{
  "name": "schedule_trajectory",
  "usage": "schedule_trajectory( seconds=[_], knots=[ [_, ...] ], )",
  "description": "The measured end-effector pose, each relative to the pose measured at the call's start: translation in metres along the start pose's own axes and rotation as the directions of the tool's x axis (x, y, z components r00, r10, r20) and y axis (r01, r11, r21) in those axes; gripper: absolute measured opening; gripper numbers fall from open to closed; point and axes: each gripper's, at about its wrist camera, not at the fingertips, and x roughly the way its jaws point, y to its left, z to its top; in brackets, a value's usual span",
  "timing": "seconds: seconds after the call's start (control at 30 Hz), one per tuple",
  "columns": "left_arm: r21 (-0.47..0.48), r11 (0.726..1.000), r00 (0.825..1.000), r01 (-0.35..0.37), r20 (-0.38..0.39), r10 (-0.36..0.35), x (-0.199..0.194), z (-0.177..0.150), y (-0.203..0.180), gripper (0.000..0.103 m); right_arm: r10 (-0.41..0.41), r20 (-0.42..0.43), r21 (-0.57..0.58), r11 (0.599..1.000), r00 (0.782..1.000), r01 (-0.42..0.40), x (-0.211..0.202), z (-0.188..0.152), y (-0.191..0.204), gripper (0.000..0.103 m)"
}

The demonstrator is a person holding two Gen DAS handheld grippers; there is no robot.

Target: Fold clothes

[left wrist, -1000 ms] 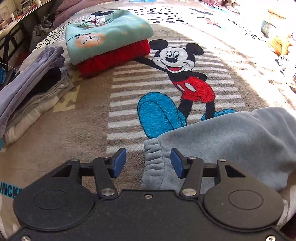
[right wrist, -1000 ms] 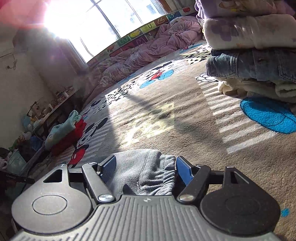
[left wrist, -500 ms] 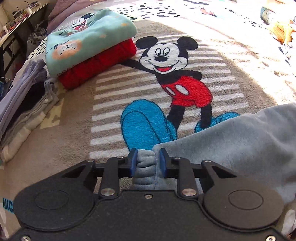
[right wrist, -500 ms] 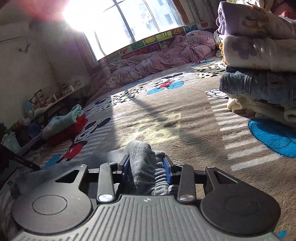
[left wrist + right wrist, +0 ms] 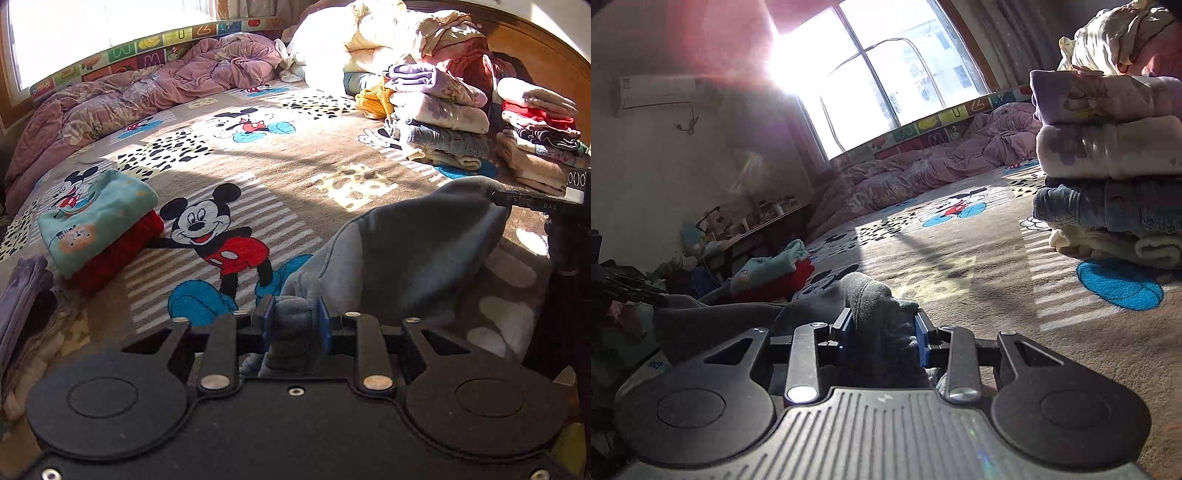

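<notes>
1. While lifted above the Mickey Mouse bed blanket (image 5: 258,177), the soft grey fleece garment (image 5: 417,251) hangs stretched between both grippers.
2. Left gripper (image 5: 294,325) jaws clamp one bunched cuff.
3. Right gripper (image 5: 882,334) jaws pinch another bunched end.
4. Folded teal-and-red clothes (image 5: 99,221) lie left.

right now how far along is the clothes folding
Done: folded piles sit on the Mickey Mouse blanket, including a teal top over a red knit. In hand: both grippers, left and right, clamp the grey fleece garment. Left: folding it.

Two grippers (image 5: 294,325), one grey garment (image 5: 417,251)
</notes>
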Motion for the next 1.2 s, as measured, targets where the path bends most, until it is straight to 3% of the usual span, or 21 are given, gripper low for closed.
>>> schedule_trajectory(
  seconds=[0.13,0.23,0.43,0.5,0.67,0.77,0.83,0.87,0.9,0.93,1.07,1.13,1.2],
  knots=[
    [0.082,0.996,0.993,0.036,-0.111,-0.026,-0.002,-0.043,-0.014,0.023,-0.008,-0.036,0.026,1.000,0.999,0.008,-0.024,-0.017,0.000,0.034],
    [0.148,0.987,0.979,0.064,-0.202,-0.033,0.002,-0.069,-0.024,0.022,-0.017,-0.092,0.030,0.999,0.996,0.020,-0.037,-0.030,0.003,0.034],
    [0.266,0.957,0.928,0.119,-0.372,-0.012,0.017,-0.099,-0.039,0.022,-0.020,-0.218,0.056,0.998,0.976,0.033,-0.058,-0.044,0.005,0.035],
    [0.297,0.945,0.912,0.133,-0.409,0.001,0.017,-0.102,-0.041,0.023,-0.021,-0.259,0.064,0.997,0.966,0.039,-0.065,-0.048,0.006,0.040],
    [0.164,0.986,0.950,0.026,-0.311,0.026,0.007,-0.076,-0.015,0.023,0.023,-0.195,0.209,0.978,0.980,0.019,-0.093,-0.041,-0.014,0.053],
    [0.066,0.997,0.968,-0.036,-0.245,0.051,0.001,-0.060,0.001,0.023,0.035,-0.102,0.325,0.946,0.994,-0.001,-0.100,-0.034,-0.032,0.059],
    [-0.002,0.997,0.977,-0.074,-0.201,0.072,-0.003,-0.048,0.012,0.025,0.010,-0.085,0.351,0.936,0.996,0.021,-0.090,-0.028,-0.041,0.060],
    [-0.036,0.995,0.980,-0.092,-0.180,0.084,-0.005,-0.043,0.018,0.028,-0.009,-0.090,0.350,0.936,0.996,0.040,-0.083,-0.026,-0.044,0.060],
    [-0.071,0.992,0.983,-0.108,-0.159,0.096,-0.008,-0.037,0.024,0.042,-0.030,-0.102,0.338,0.939,0.994,0.063,-0.073,-0.023,-0.046,0.060],
    [-0.114,0.986,0.981,-0.120,-0.166,0.100,-0.002,-0.032,0.028,0.049,-0.052,-0.113,0.319,0.944,0.992,0.085,-0.062,-0.019,-0.047,0.060],
    [-0.323,0.935,0.967,-0.149,-0.246,0.069,0.035,-0.020,0.048,0.050,-0.069,-0.146,0.292,0.950,0.987,0.110,-0.021,-0.008,-0.054,0.060],
    [-0.427,0.889,0.954,-0.164,-0.299,0.033,0.054,-0.018,0.061,0.050,-0.069,-0.166,0.278,0.954,0.984,0.114,-0.003,-0.003,-0.056,0.062],
    [-0.469,0.864,0.940,-0.182,-0.340,0.013,0.072,-0.019,0.068,0.050,-0.059,-0.185,0.262,0.959,0.981,0.108,0.017,0.001,-0.057,0.063]
  ],
)
